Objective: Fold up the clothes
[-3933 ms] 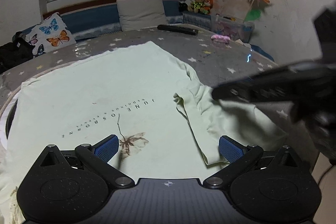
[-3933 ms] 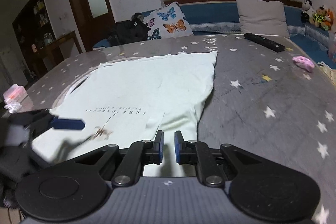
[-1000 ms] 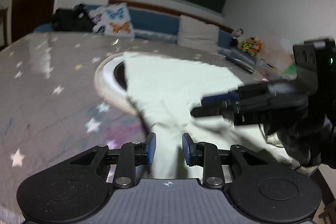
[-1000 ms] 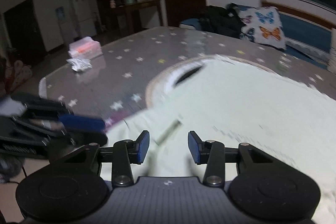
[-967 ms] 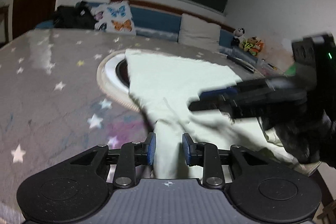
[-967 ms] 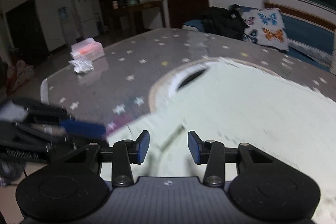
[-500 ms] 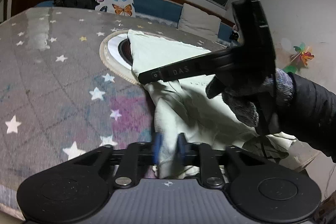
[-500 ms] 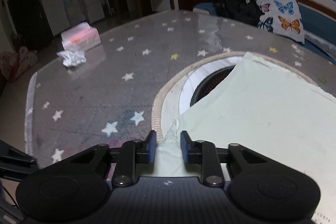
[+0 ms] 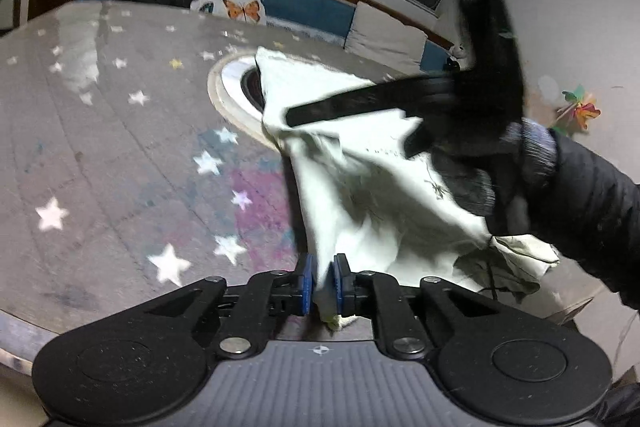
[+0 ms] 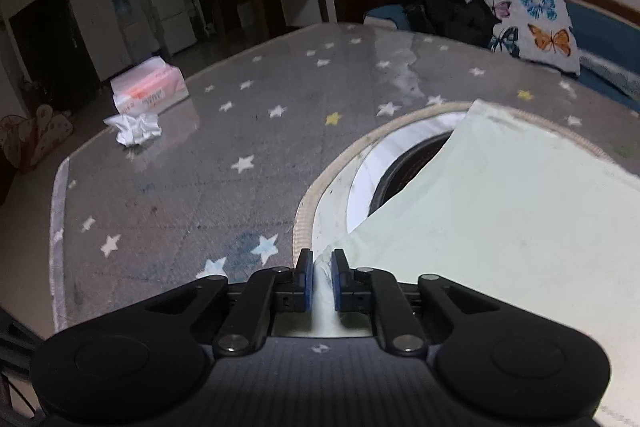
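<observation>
A pale green T-shirt (image 9: 360,187) lies on a grey star-patterned table (image 9: 100,155). My left gripper (image 9: 320,283) is shut on the shirt's near corner and lifts it, so the cloth hangs bunched. My right gripper (image 10: 319,279) is shut on another edge of the same shirt (image 10: 500,227). In the left wrist view the right gripper's black body (image 9: 400,99) crosses over the shirt, held by a gloved hand (image 9: 500,163). The shirt's printed side shows in folds.
A round cut-out with a dark well and light rim (image 10: 400,171) is partly under the shirt. A tissue pack (image 10: 150,89) and crumpled tissue (image 10: 134,129) sit far left. A butterfly cushion (image 10: 536,27) and black bag (image 10: 448,11) are at the back.
Both grippers have closed on the shirt's edge: they were open a second ago. The left one has lifted its corner, and the right gripper has risen across the left view.
</observation>
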Available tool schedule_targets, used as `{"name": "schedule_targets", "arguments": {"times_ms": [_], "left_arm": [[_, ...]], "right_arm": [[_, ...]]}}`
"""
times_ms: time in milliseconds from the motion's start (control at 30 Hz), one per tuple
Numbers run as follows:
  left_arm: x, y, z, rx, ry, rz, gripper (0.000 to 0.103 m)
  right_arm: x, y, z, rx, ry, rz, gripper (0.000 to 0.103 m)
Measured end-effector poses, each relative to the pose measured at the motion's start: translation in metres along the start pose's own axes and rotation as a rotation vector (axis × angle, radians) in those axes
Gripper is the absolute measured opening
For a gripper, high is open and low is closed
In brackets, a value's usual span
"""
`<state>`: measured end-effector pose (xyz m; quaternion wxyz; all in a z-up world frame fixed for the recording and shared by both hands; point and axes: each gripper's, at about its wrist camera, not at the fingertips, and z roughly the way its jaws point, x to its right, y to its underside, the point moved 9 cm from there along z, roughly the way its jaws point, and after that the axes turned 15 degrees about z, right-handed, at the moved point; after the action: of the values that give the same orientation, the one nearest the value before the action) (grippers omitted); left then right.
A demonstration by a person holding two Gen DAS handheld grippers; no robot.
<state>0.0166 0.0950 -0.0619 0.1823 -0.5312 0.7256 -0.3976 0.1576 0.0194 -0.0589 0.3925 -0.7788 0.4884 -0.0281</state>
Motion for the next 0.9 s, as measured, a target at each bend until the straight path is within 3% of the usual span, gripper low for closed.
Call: {"name": "schedule_targets", "arguments": {"times_ms": [167, 333, 467, 567, 733, 900], "left_arm": [[-0.003, -0.020, -0.011, 0.057, -0.043, 0.030, 0.013], [0.004, -0.047, 0.004, 0.100, -0.040, 0.086, 0.013], [0.009, -0.057, 0.039, 0.071, -0.027, 0.142, 0.013], [0.007, -0.049, 0.069, -0.009, -0.030, 0.169, 0.013], [0.006, -0.042, 0.074, -0.038, -0.040, 0.223, 0.013], [0.012, -0.037, 0.064, -0.049, -0.039, 0.277, 0.015]], "right_arm": [[-0.001, 0.012, -0.039, 0.013, 0.012, -0.076, 0.011], [-0.012, 0.049, -0.060, -0.044, 0.005, -0.175, 0.011], [-0.019, 0.079, -0.061, -0.089, 0.003, -0.219, 0.011], [-0.020, 0.093, -0.064, -0.083, 0.012, -0.238, 0.012], [-0.005, 0.097, -0.101, -0.015, 0.032, -0.187, 0.016], [0.039, 0.109, -0.151, 0.049, 0.149, -0.089, 0.025]]}}
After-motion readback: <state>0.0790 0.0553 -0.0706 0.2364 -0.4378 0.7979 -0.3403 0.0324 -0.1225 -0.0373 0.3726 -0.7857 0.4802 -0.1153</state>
